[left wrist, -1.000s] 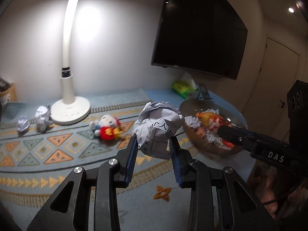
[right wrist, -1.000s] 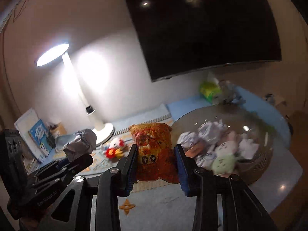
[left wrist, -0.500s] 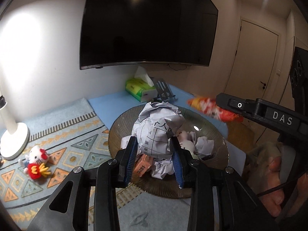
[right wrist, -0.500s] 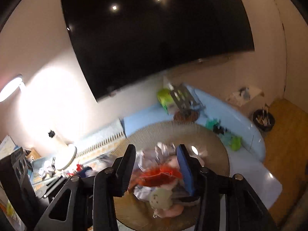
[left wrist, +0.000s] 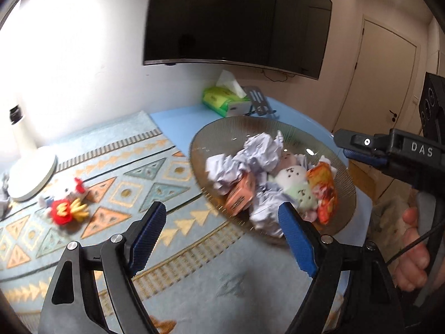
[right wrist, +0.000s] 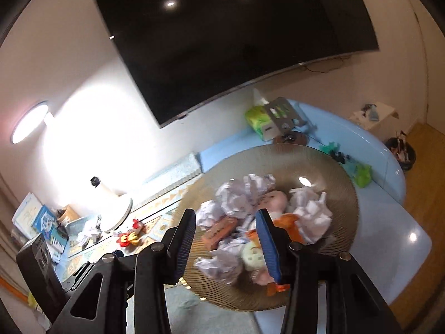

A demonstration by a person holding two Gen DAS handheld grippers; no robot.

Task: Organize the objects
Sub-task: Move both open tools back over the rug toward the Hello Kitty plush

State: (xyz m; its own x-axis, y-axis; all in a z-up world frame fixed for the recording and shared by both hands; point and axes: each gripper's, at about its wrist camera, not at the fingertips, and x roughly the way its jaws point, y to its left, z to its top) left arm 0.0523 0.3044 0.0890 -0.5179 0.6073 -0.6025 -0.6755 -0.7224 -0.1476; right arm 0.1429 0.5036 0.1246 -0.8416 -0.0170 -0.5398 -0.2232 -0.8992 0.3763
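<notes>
Blue table (left wrist: 178, 128) below wall TV (left wrist: 236, 19), patterned mat (left wrist: 116, 178) on its left part. Ribbed brown bowl (left wrist: 222, 130) sits at mat's right edge, piled with crumpled paper balls (left wrist: 261, 150), plush toys, small orange box (left wrist: 240, 194), orange snack bag (left wrist: 322, 189). Left gripper (left wrist: 222, 228) near bowl's front rim, jaws just opened wide, nothing between them. Right gripper (right wrist: 225, 239) over bowl, jaws just opening, apart, nothing clamped; snack bag (right wrist: 289, 222) lies past right finger. Small red-and-white plush (left wrist: 65, 203) on mat, well left of bowl.
</notes>
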